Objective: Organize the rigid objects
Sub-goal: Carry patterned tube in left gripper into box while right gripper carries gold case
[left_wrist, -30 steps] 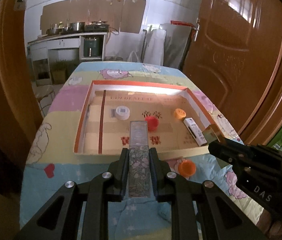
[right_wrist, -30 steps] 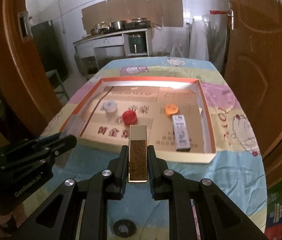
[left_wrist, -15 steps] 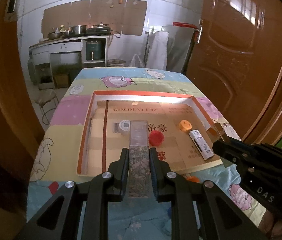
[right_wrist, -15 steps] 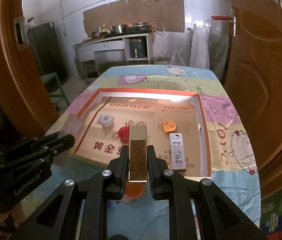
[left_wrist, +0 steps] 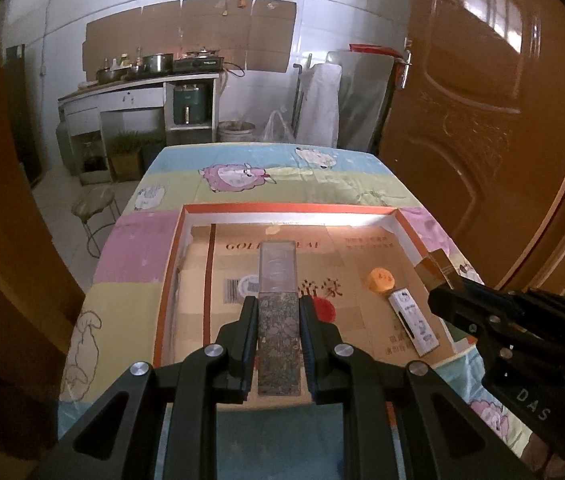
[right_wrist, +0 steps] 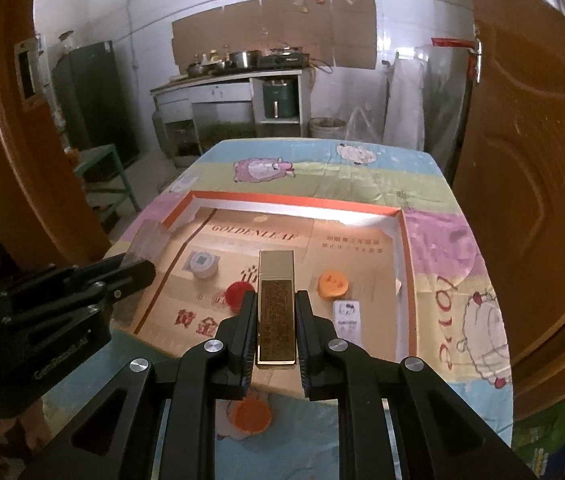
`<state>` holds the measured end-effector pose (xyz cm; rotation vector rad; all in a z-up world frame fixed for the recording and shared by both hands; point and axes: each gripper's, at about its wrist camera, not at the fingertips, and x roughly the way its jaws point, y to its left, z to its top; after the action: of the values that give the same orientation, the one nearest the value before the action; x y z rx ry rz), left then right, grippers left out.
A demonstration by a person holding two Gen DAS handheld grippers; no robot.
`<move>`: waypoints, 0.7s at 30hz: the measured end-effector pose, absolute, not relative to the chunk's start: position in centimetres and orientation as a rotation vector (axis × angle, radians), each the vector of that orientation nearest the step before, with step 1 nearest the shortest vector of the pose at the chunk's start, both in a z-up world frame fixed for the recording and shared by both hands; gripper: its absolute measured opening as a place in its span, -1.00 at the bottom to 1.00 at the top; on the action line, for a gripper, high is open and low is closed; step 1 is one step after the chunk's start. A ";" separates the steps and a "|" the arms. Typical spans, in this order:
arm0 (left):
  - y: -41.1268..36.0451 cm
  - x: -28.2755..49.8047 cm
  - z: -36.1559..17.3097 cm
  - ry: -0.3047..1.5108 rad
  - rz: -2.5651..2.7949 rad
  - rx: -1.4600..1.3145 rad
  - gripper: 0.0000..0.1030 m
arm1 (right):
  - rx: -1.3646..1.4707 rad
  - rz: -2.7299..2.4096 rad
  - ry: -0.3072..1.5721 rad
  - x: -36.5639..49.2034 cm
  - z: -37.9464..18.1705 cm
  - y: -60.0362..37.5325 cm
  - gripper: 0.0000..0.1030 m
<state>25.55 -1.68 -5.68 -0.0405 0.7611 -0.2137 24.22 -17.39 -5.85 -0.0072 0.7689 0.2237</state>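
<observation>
1. The left gripper point(left_wrist: 278, 312) was clamped tight on a flat box with a floral pattern and a clear top point(left_wrist: 277, 292), which stuck out forward past its fingertips
2. The right gripper point(right_wrist: 275, 312) was closed just as firmly on a gold box point(right_wrist: 276, 304), held upright between the fingers with its plain gold cap pointing ahead
3. Below and ahead of both grippers lay a shallow cardboard tray with an orange rim point(right_wrist: 408, 264), resting on a table covered by a cartoon sheep cloth point(right_wrist: 434, 196)
4. Inside the tray, ahead of the right gripper: a red cap point(right_wrist: 236, 292) just left of its fingertips, a white round lid point(right_wrist: 202, 264) further left, an orange cap point(right_wrist: 333, 284) to the right, and a small white box point(right_wrist: 347, 316) just below that cap
5. Another orange cap point(right_wrist: 251, 414) lay on the cloth outside the tray, under the right gripper's fingers
6. In the left wrist view the right gripper came in from the right, beside the tray's right wall; in the right wrist view the left gripper sat at the left, by the tray's left wall
</observation>
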 end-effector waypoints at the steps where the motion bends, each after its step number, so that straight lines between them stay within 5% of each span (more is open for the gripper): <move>1: -1.7 25.9 -5.7 0.762 -0.213 -0.042 -0.61 | -0.009 0.225 0.767 24.5 -5.7 -17.4 -0.65; 21: -0.9 33.3 -6.4 0.840 -0.197 -0.054 -0.61 | -0.009 0.253 0.810 32.3 -6.1 -17.4 -0.65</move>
<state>33.34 -0.88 -6.37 -0.0538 0.8400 -0.1966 32.28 -17.41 -6.10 -0.0088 0.8104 0.2535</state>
